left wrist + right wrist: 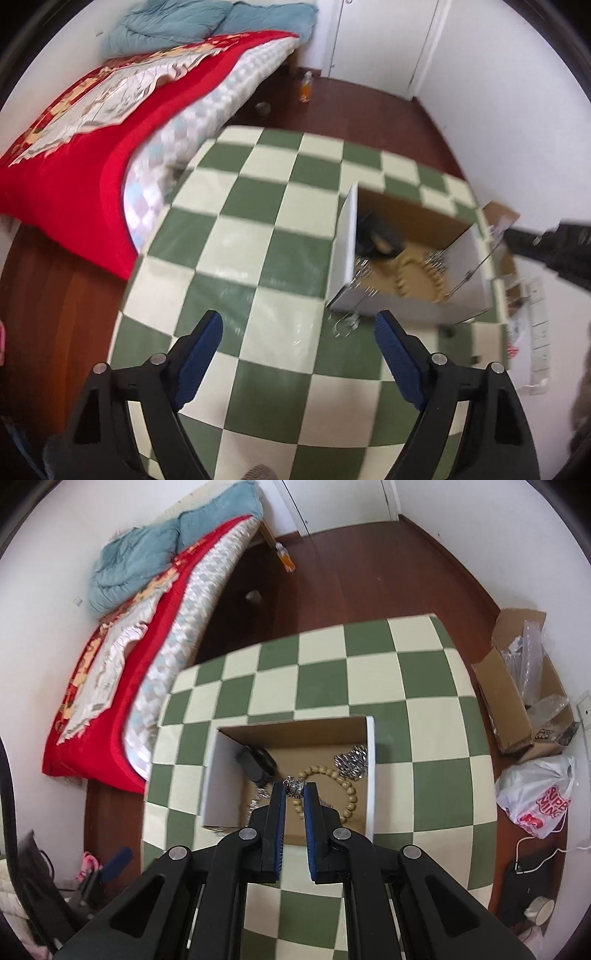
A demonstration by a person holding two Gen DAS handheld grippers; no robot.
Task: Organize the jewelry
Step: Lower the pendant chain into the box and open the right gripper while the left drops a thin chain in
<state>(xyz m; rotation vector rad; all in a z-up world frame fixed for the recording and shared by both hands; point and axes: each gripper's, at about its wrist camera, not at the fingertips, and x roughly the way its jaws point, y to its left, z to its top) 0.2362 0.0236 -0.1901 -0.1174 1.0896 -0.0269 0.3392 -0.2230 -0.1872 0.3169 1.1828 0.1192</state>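
An open cardboard box [371, 775] with white outer walls stands on the green-and-cream checked table [424, 701]. Inside lie a wooden bead bracelet [349, 794], a silver chain [351, 762], a black object [256, 762] and another silver piece [258, 803]. My right gripper [294, 788] hangs over the box, shut on a small silver ornament [295, 787]. My left gripper [297, 326] stands open above the cloth with nothing between its pads. A small silver piece [345, 326] lies on the table by the box's near corner [340, 302], close to the right fingertip [386, 328].
A bed with a red blanket [66, 184] and blue pillows [166, 26] borders the table's left side. On the wooden floor are an orange bottle [286, 559], a cardboard carton with plastic wrap [517, 686], a white shopping bag [539, 797] and a paper cup [541, 912].
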